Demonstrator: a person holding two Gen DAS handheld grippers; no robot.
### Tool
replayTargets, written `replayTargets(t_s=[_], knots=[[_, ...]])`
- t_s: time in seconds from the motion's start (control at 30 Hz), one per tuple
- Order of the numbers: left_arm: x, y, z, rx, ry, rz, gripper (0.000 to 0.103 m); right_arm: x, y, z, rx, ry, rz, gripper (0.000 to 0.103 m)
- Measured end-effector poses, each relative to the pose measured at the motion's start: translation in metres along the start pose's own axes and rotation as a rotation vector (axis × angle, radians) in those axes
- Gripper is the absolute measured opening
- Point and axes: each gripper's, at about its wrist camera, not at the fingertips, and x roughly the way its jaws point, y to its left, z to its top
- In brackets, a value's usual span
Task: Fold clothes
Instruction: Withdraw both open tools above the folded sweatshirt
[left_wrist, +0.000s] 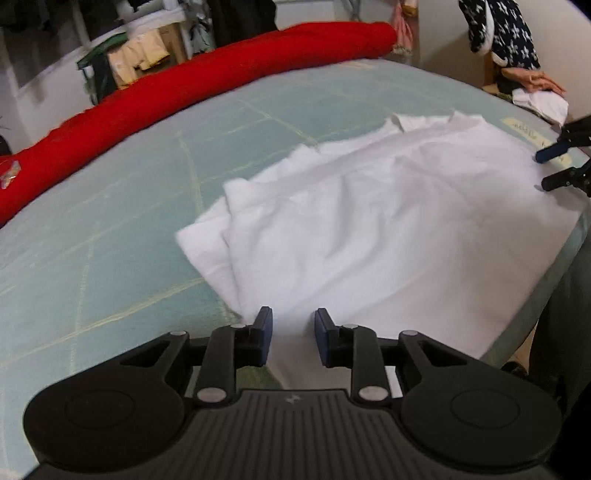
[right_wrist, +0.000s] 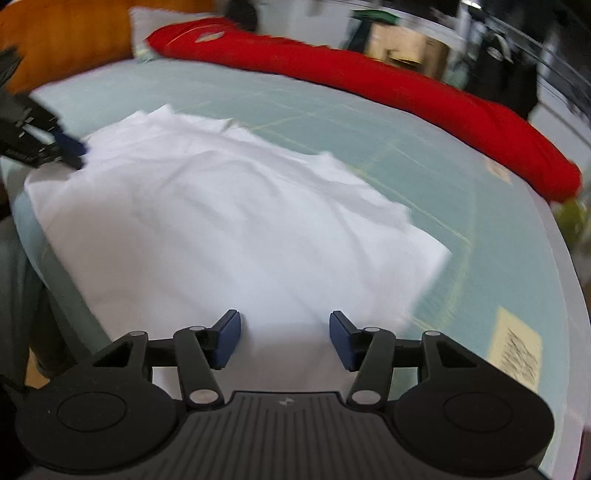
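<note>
Left tool (left_wrist: 291, 334) hangs over the near edge of the white garment (left_wrist: 369, 229), jaws parted by a narrow gap with only cloth visible beneath them; the blue pads (left_wrist: 266, 332) press on nothing. Right tool (right_wrist: 284, 338) hangs over the opposite end of the same garment, jaws spread wider, and nothing sits between its pads either. No earlier frame is supplied, so only the current stance of each tool is stated.

The white garment lies flat on the bench (left_wrist: 92, 229), which carries a pale green cover marked with faint yellow grid lines. The garment is partly folded: in the left wrist view a doubled layer shows at its left edge, and a collar-like fold shows at the far end. The cloth runs close to the bench's near edge, beside the person's grey-clad leg (left_wrist: 569, 295).

Each tool appears in the other camera. In the left wrist view the right tool shows at the frame's right margin, by the garment's corner. In the right wrist view the left tool shows at the frame's left margin; motion blur makes it unclear whether its tip touches the cloth.

A long red fabric roll (left_wrist: 184, 92) lies along the far side of the bench, well apart from the garment. A cream paper label (right_wrist: 515, 349) lies flat on the cover near the right tool. Hanging clothes and shelving fill the background.
</note>
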Motion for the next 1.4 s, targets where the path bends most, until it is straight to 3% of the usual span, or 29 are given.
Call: replayTargets(t_s=[0.1, 0.23, 0.37, 0.53, 0.6, 0.73, 0.8, 0.9, 1.0, 1.07, 1.13, 1.2, 1.3, 1.33, 1.4], knots=[[-0.01, -0.012, 0.004, 0.021, -0.023, -0.058, 0.041, -0.015, 0.0, 0.0, 0.044, -0.038, 0.035, 0.068], [-0.001, -0.028, -0.016, 0.053, 0.061, -0.111, 0.042, -0.009, 0.022, -0.002, -0.003, -0.037, 0.092, 0.07], [-0.022, -0.016, -0.036, -0.021, 0.101, -0.123, 0.042, -0.002, 0.026, -0.023, -0.024, 0.011, 0.075, 0.071], [-0.043, -0.021, -0.032, 0.03, 0.09, -0.094, 0.045, -0.02, 0.016, -0.019, 0.026, -0.03, 0.054, 0.073], [-0.038, -0.026, -0.03, 0.013, 0.077, -0.145, 0.047, -0.021, 0.016, -0.014, 0.035, -0.052, 0.058, 0.073], [-0.016, -0.033, -0.036, 0.022, 0.164, -0.157, 0.047, -0.012, 0.019, -0.01, 0.079, -0.046, 0.095, 0.073], [-0.024, -0.03, -0.028, 0.034, 0.145, -0.162, 0.047, -0.012, 0.019, -0.014, 0.073, -0.019, 0.08, 0.073], [-0.04, -0.017, 0.001, 0.005, 0.032, -0.169, 0.051, -0.022, 0.013, -0.012, 0.07, -0.02, 0.068, 0.077], [-0.032, -0.006, 0.038, -0.054, -0.079, -0.217, 0.057, -0.029, 0.008, 0.008, 0.115, -0.112, 0.09, 0.091], [-0.014, -0.004, 0.058, -0.092, -0.12, -0.238, 0.058, -0.023, 0.011, 0.027, 0.137, -0.174, 0.122, 0.095], [0.011, -0.006, 0.073, -0.109, -0.124, -0.252, 0.058, -0.008, 0.016, 0.042, 0.154, -0.214, 0.15, 0.098], [0.037, -0.009, 0.078, -0.102, -0.124, -0.213, 0.058, 0.012, 0.017, 0.051, 0.188, -0.208, 0.17, 0.098], [0.069, 0.005, 0.068, -0.179, -0.049, -0.195, 0.058, 0.038, 0.008, 0.048, 0.237, -0.18, 0.155, 0.098], [0.078, 0.01, 0.061, -0.2, -0.029, -0.178, 0.053, 0.044, 0.003, 0.041, 0.257, -0.158, 0.131, 0.098], [0.077, 0.027, 0.052, -0.245, -0.062, -0.24, 0.051, 0.047, -0.011, 0.026, 0.293, -0.14, 0.102, 0.097]])
